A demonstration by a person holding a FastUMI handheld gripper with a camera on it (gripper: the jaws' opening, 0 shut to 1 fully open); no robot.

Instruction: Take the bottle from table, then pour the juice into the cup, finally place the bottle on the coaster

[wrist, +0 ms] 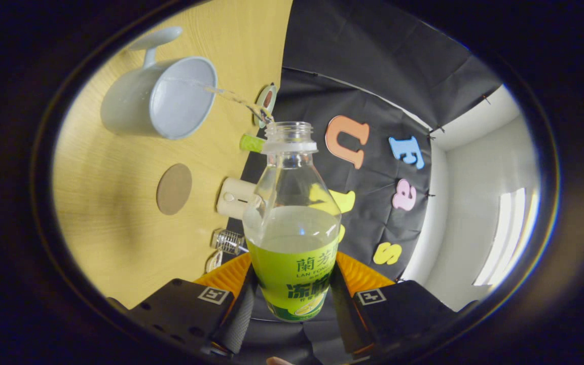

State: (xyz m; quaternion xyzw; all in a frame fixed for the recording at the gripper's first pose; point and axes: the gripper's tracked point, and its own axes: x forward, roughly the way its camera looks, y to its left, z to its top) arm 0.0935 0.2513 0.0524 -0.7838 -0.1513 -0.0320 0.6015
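I have the gripper (pixel 292 294) clamped on the bottle (pixel 292 228), both fingers (pixel 236 317) pressing its green-labelled lower body. The bottle is uncapped and tipped; a thin stream (pixel 236 99) runs from its mouth into the white cup (pixel 162 96) on the wooden table (pixel 109 223). The round brown coaster (pixel 174 188) lies on the table near the cup, apart from the bottle.

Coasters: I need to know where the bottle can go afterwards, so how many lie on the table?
1: the round brown coaster on the wooden table, beyond the fingers, between the white cup and the bottle.
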